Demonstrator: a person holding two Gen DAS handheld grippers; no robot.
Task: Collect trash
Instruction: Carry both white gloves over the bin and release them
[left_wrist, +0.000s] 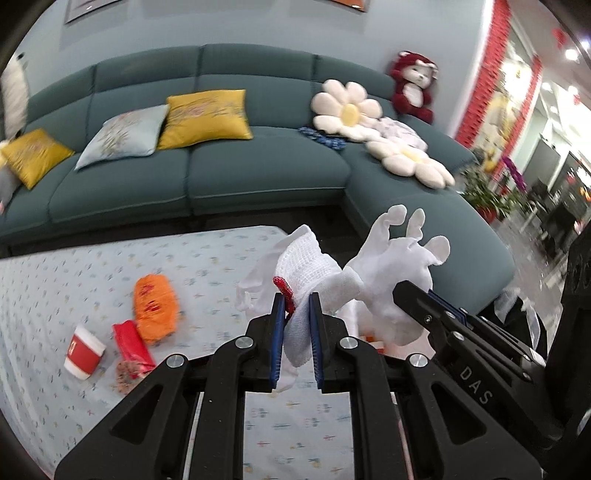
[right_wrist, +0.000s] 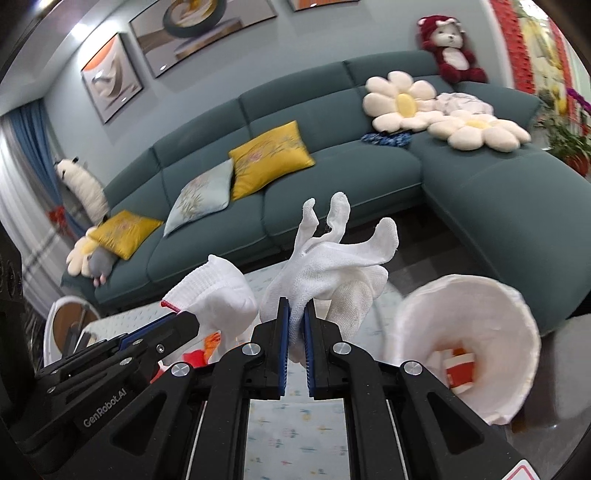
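Note:
My left gripper (left_wrist: 297, 295) is shut on a white knit glove with a red cuff edge (left_wrist: 306, 266), held above the table. My right gripper (right_wrist: 296, 306) is shut on a second white glove (right_wrist: 332, 258), its fingers sticking up; it also shows in the left wrist view (left_wrist: 399, 258). The two grippers are side by side, close together. On the patterned tablecloth (left_wrist: 110, 266) lie a red and white paper cup (left_wrist: 83, 350), a red wrapper (left_wrist: 133, 345) and an orange crumpled bag (left_wrist: 155, 308). A white-lined bin (right_wrist: 465, 332) at the right holds another red cup (right_wrist: 460, 373).
A teal L-shaped sofa (left_wrist: 258, 173) with yellow and pale cushions, flower pillows and a red plush toy stands behind the table. A white round stool (right_wrist: 66, 325) is at the left. Potted plants (left_wrist: 484, 192) stand at the far right.

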